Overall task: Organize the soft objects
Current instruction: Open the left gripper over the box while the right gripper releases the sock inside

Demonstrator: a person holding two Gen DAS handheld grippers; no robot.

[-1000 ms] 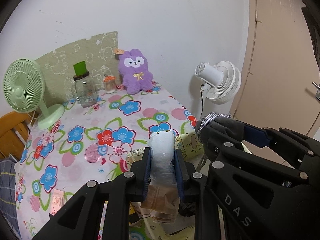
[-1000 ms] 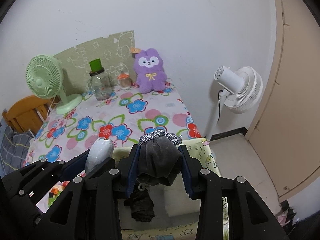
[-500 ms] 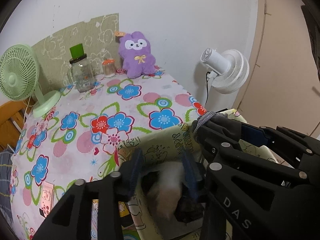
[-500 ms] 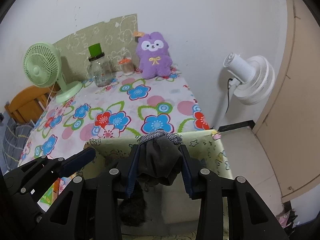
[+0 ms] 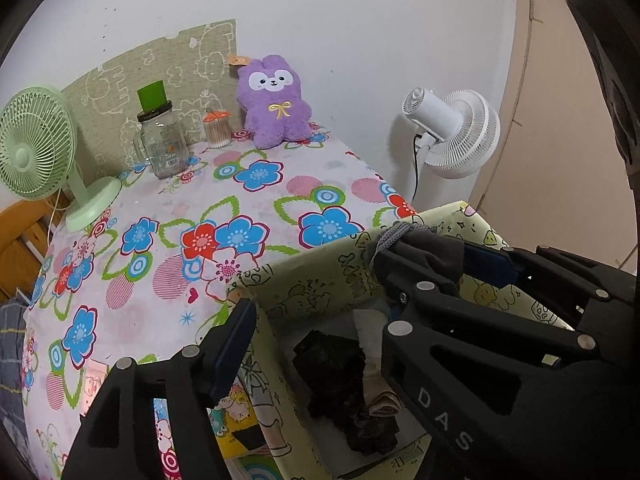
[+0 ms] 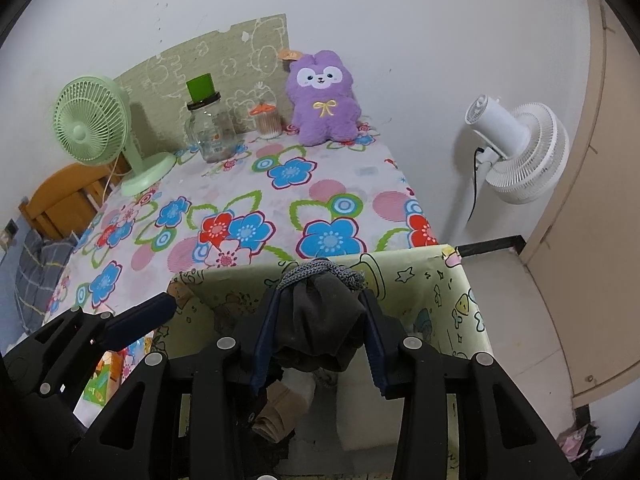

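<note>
- A pale yellow-green fabric storage box printed with cartoon doodles (image 6: pixel 424 288) stands open against the near edge of a tabletop covered in a bright flower-print cloth (image 5: pixel 168 208).
- The left hand-held gripper (image 5: pixel 316 320) hangs over the box, and its jaws have just been opening. They stand wide apart with nothing between them.
- A rolled white and beige sock (image 5: pixel 374 364) lies in the bottom of the box, beside a crumpled black fabric item (image 5: pixel 340 392). Both appear to be already put away.
- The right hand-held gripper (image 6: pixel 320 320) is clamped on a bundled dark grey sock with a knitted grey cuff (image 6: pixel 320 312), held just above the box opening near its far wall.
- Judging by this, the grey sock is the item in hand and has yet to be dropped in.
- A purple plush rabbit with a yellow bow (image 6: pixel 324 100) sits upright at the far end of the tabletop against the wall, well apart from the box. It may still need sorting.
</note>
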